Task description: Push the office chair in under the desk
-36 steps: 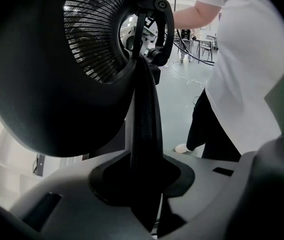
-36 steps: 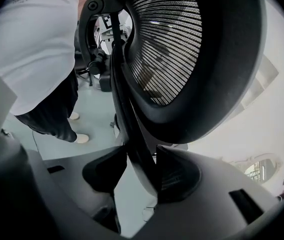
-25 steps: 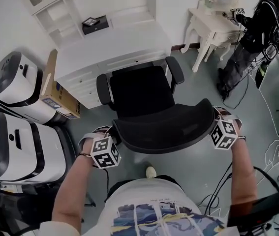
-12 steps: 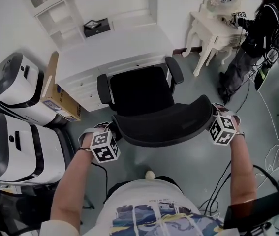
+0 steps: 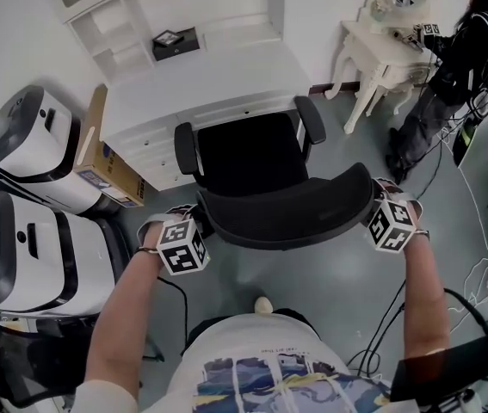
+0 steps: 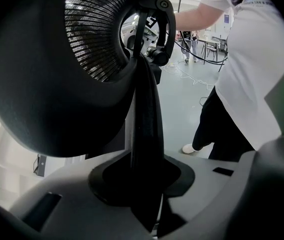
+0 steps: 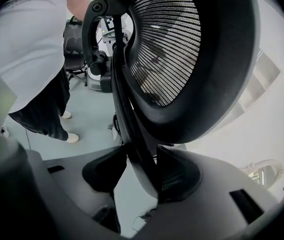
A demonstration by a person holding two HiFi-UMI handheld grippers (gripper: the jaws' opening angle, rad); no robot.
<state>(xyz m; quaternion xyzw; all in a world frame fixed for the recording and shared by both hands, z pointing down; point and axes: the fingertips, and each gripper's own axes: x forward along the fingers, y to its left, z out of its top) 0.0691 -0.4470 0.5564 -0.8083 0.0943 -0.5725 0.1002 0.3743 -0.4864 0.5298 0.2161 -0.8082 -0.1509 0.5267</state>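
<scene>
Claws: left claw (image 5: 197, 225) and right claw (image 5: 373, 206), each clenched on a side rim of the backrest (image 5: 287, 218) of the office chair (image 5: 252, 157). Chair has rolled slightly nearer the white counter (image 5: 192, 84) this past second, armrests (image 5: 185, 149) still outside it. I judge the push half done.

We note a grey floor (image 5: 312, 274) under even light, a white wall (image 5: 11, 33) beyond, a white curved-leg table (image 5: 373, 46) at upper right with a person (image 5: 459, 67) beside it, a cardboard box (image 5: 97, 157) and two white machines (image 5: 37, 256) at left, and cables (image 5: 484, 274) trailing at right.
</scene>
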